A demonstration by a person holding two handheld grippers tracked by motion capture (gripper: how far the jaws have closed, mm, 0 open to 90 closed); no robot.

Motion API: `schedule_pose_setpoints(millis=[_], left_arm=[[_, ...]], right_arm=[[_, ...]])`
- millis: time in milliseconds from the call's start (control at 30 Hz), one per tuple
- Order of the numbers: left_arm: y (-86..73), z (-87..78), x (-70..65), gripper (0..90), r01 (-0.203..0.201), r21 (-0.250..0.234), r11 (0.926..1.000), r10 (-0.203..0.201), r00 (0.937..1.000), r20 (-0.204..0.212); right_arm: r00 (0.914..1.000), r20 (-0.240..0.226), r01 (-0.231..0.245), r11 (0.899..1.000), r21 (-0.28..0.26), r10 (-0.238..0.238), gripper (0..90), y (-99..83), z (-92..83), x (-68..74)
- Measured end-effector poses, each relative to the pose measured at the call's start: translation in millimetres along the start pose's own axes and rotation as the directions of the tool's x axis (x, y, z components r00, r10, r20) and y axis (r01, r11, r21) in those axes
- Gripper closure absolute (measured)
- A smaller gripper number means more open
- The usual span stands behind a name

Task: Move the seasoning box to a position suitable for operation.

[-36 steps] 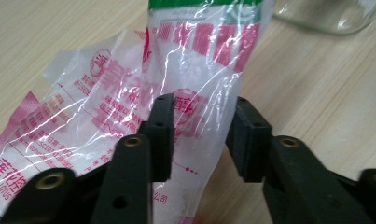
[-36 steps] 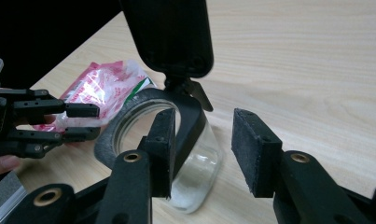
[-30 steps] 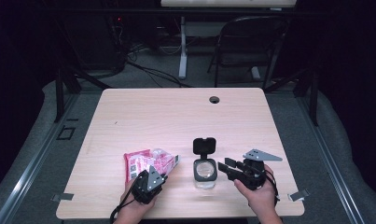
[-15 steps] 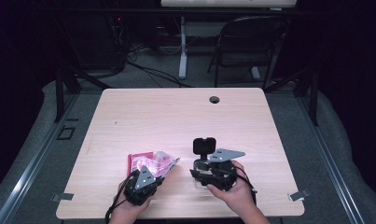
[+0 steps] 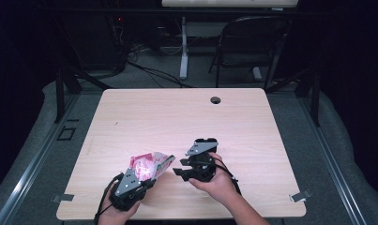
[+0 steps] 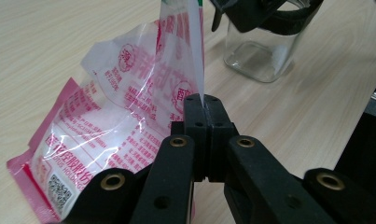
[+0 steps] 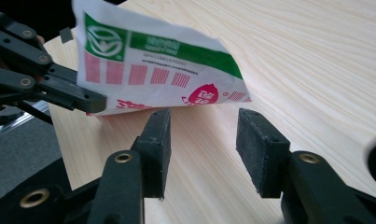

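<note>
Left gripper (image 5: 147,177), near-left on the table (image 5: 177,117), angled up and right, jaws clamped on the edge of a pink-and-white bag (image 5: 150,165) lifted off the wood. Right gripper (image 5: 179,172), just right of the bag, points left toward it; its 2 jaws stand apart, have just been opening, nothing between them. A jar (image 6: 258,53) stands beside it. Far right: a chair (image 5: 252,42) in a dark room.
</note>
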State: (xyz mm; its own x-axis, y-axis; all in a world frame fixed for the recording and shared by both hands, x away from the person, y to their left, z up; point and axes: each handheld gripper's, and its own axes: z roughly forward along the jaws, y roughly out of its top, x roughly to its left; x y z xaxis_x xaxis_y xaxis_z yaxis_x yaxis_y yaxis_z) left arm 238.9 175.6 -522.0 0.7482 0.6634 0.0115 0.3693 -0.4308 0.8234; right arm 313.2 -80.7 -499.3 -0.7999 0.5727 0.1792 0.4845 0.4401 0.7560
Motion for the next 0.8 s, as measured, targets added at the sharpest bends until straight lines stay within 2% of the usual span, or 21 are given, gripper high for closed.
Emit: schedule_pose_setpoints(millis=[200, 300, 467, 533, 600, 700, 767, 800], left_arm=[[-1.9, -5.0, 2.4, 90.0, 0.002, -0.003, 1.0000, -0.002, 1.0000, -0.005], [-2.8, -6.4, 2.7, 90.0, 0.001, -0.003, 1.0000, -0.001, 1.0000, -0.006], [-3.5, -8.5, 4.2, 90.0, 0.007, -0.009, 0.9999, -0.007, 0.9999, -0.009], [-3.8, -9.2, 5.3, 90.0, 0.004, -0.008, 1.0000, -0.005, 1.0000, -0.007], [-3.7, -9.3, 5.5, 90.0, 0.006, -0.008, 0.9999, -0.006, 1.0000, -0.007], [-3.6, -9.9, 5.4, 90.0, 0.004, -0.008, 1.0000, -0.004, 1.0000, -0.006], [-3.6, -10.1, 5.8, 90.0, 0.004, -0.009, 1.0000, -0.005, 1.0000, -0.008], [-3.8, -10.1, 5.8, 90.0, 0.007, -0.008, 0.9999, -0.007, 0.9999, -0.009]], right_arm=[[1.0000, -0.007, 0.003, 1.000, 0.009, -0.003, 54.8, 11.4, 16.4, -2.5], [0.9996, 0.008, 0.025, 0.999, 0.023, -0.026, 54.6, 17.5, 22.8, -4.1], [0.9989, -0.036, 0.032, 0.998, 0.046, -0.030, 53.8, 19.3, 30.7, -8.0], [0.9973, -0.050, 0.056, 0.997, 0.049, -0.053, 53.7, 19.5, 31.5, -8.9], [0.9970, -0.054, 0.058, 0.997, 0.050, -0.056, 53.6, 19.8, 31.6, -9.4], [0.9963, -0.061, 0.063, 0.998, 0.032, -0.061, 49.9, 20.8, 33.3, -10.5], [0.9952, -0.070, 0.072, 0.997, 0.040, -0.069, 47.5, 22.1, 33.2, -11.3], [0.9950, -0.082, 0.062, 0.997, 0.056, -0.058, 46.7, 22.5, 35.0, -11.6]])
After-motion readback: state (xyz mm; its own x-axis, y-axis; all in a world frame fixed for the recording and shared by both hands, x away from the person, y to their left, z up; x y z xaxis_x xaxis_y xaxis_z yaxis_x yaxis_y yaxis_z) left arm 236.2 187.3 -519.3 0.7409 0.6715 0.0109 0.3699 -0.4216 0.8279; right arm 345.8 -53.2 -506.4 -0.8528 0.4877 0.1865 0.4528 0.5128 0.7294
